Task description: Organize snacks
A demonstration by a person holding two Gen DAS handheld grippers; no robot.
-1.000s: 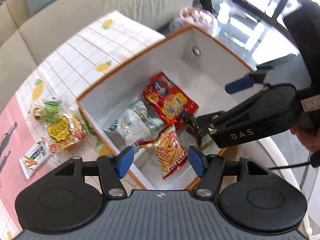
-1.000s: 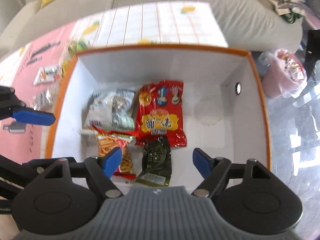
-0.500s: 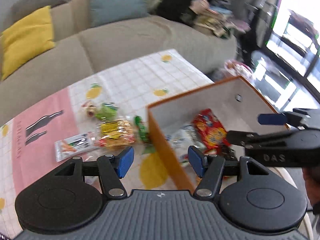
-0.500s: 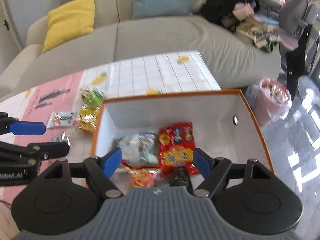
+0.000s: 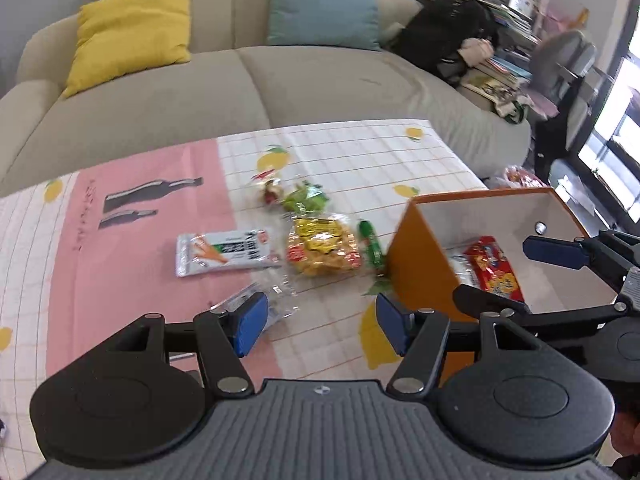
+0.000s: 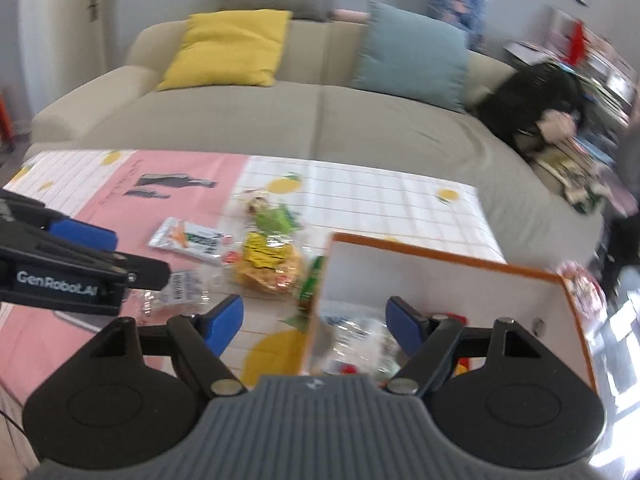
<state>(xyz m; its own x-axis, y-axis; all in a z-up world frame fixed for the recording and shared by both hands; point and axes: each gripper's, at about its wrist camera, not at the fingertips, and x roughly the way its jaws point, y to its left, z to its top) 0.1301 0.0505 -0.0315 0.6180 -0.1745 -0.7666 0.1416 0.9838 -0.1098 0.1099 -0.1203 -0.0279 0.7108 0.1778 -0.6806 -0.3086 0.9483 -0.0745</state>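
While both jaws gape empty, snacks (image 5: pixel 324 246) lie beside the box (image 5: pixel 416 264).

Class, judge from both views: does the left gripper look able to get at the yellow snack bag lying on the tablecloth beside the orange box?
Probably yes. The left gripper is open and empty, and the yellow snack bag lies uncovered ahead of it. The orange box stands to the right, beside the bag.

Loose snack packets (image 5: pixel 323 246) lie beside the orange box (image 5: pixel 416 256), which holds seemingly several more.
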